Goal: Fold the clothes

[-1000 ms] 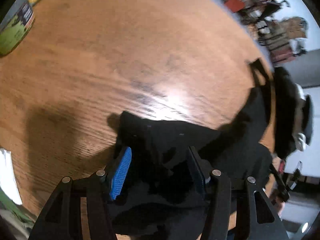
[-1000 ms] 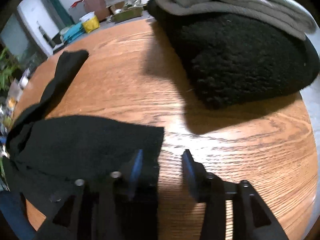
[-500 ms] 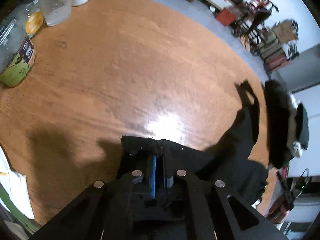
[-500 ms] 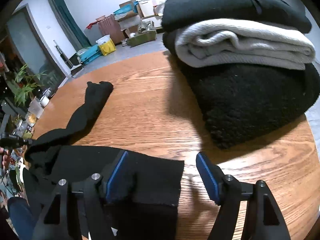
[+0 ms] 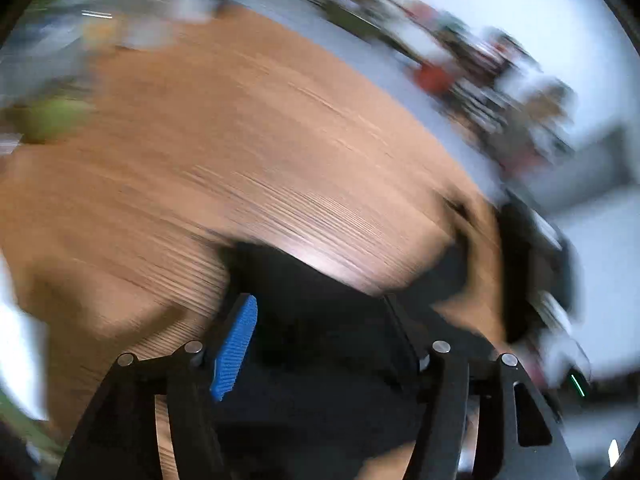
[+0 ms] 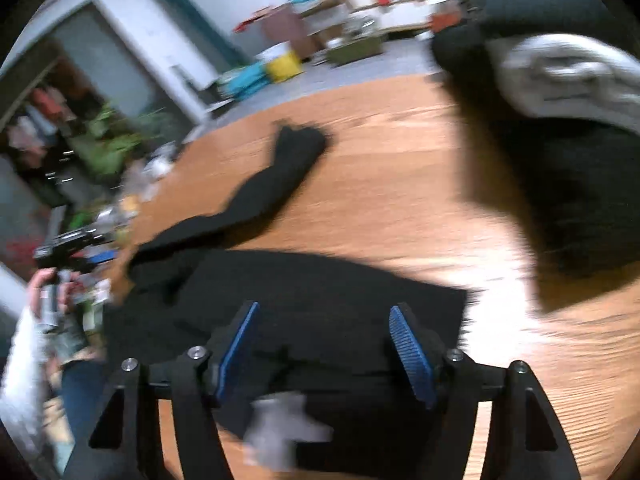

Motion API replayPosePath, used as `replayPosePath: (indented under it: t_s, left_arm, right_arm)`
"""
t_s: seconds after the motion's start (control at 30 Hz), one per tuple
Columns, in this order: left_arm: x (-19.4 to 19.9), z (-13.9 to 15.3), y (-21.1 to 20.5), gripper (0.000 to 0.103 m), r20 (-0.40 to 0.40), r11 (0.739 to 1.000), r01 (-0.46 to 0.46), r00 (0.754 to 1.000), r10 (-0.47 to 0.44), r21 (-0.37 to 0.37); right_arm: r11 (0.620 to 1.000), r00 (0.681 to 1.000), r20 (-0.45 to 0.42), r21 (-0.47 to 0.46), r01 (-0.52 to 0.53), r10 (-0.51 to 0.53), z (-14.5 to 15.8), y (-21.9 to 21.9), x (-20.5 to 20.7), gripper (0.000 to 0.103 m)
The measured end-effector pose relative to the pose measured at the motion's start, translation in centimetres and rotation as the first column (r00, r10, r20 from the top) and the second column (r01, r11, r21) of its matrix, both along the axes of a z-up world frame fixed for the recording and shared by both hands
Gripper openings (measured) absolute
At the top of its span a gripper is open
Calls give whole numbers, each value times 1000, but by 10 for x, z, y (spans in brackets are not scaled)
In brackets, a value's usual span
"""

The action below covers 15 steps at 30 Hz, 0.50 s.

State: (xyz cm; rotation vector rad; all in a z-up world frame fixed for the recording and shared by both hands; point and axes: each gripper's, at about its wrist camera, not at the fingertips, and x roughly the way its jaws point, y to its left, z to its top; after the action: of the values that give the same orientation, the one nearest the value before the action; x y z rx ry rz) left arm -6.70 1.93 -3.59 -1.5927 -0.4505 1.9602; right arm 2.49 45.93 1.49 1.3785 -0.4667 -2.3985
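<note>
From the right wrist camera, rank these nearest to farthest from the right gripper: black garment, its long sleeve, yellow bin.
1. Black garment: directly under the open right gripper, on the table.
2. Long sleeve: stretched up and left across the table.
3. Yellow bin: on the floor beyond the table's far edge.

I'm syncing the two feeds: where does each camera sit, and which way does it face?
Left wrist: on the left tool, facing forward across the round wooden table; its open fingers straddle the black garment; heavily blurred.
Right wrist: on the right tool, open over the same black garment, facing the stack of folded clothes; a hand and a white sleeve show at left.
Shared: garment, table.
</note>
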Motion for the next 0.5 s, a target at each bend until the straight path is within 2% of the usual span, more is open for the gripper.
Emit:
replayPosePath:
  t_s: [0.03, 0.07, 0.1, 0.13, 0.23, 0.3, 0.43, 0.5]
  left_arm:
    - [4, -5, 11, 64, 12, 999, 35, 999, -34, -3]
    - [8, -9, 22, 64, 24, 998, 69, 997, -69, -6]
    - [12, -14, 33, 64, 36, 995, 104, 994, -103, -8]
    - [16, -18, 44, 64, 48, 990, 138, 989, -137, -10]
    - [27, -32, 76, 64, 85, 971, 240, 968, -238, -12]
    - [35, -41, 98, 64, 110, 952, 307, 946, -303, -12]
    - [51, -59, 142, 64, 159, 900, 435, 889, -429, -6]
    - [57, -67, 160, 64, 184, 874, 486, 858, -479, 4]
  right_arm:
    - [1000, 1000, 13, -5, -28, 28, 1, -13, -4, 48]
    - [999, 999, 23, 12, -41, 41, 2, -23, -7, 19]
    - [995, 998, 37, 80, -56, 53, 2, -44, -13, 9]
    - [990, 997, 47, 120, -72, 66, 1, -58, -19, 3]
    - [969, 992, 85, 221, -114, 97, -5, -94, -36, 3]
    - [955, 985, 141, 266, -131, 96, -20, -109, -45, 3]
    - [938, 968, 245, 323, -127, 46, -48, -104, -36, 1]
    - [947, 969, 245, 305, -105, 29, -47, -97, -26, 1]
